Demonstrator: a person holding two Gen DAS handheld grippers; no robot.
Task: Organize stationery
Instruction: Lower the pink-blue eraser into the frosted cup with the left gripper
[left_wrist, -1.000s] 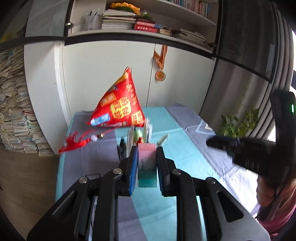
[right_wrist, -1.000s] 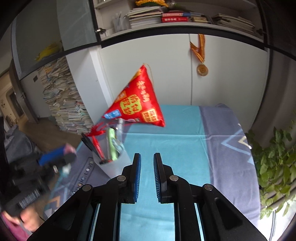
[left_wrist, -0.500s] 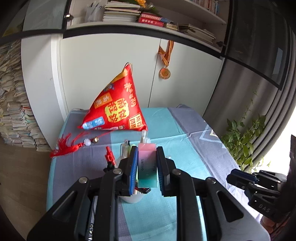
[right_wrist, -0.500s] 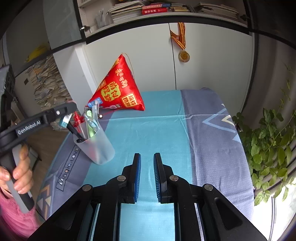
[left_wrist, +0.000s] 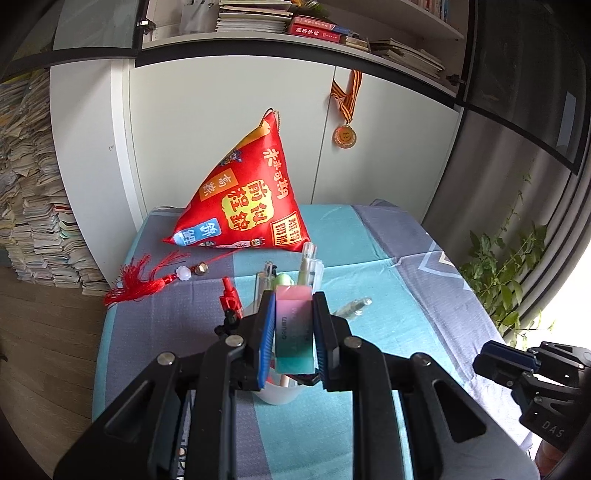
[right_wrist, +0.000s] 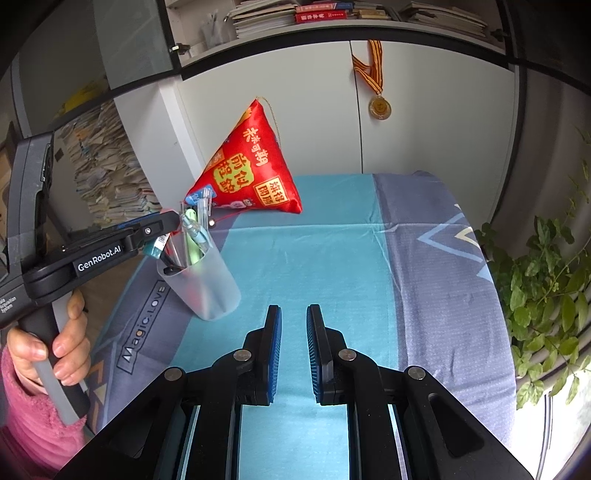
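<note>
The left tongs (left_wrist: 294, 334), pinching the eraser (left_wrist: 295, 328), have dropped from mid-air to just over the pen cup (right_wrist: 199, 280), at ten o'clock from the empty, nearly closed right tongs (right_wrist: 294, 345); release looks next.

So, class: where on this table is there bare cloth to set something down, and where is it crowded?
Free: the broad cloth between the pen cup, the red pouch and the plant-side edge. Crowded: the cup's corner, where the left hand-held gripper holds an eraser over the pens, with the red tassel behind.
</note>
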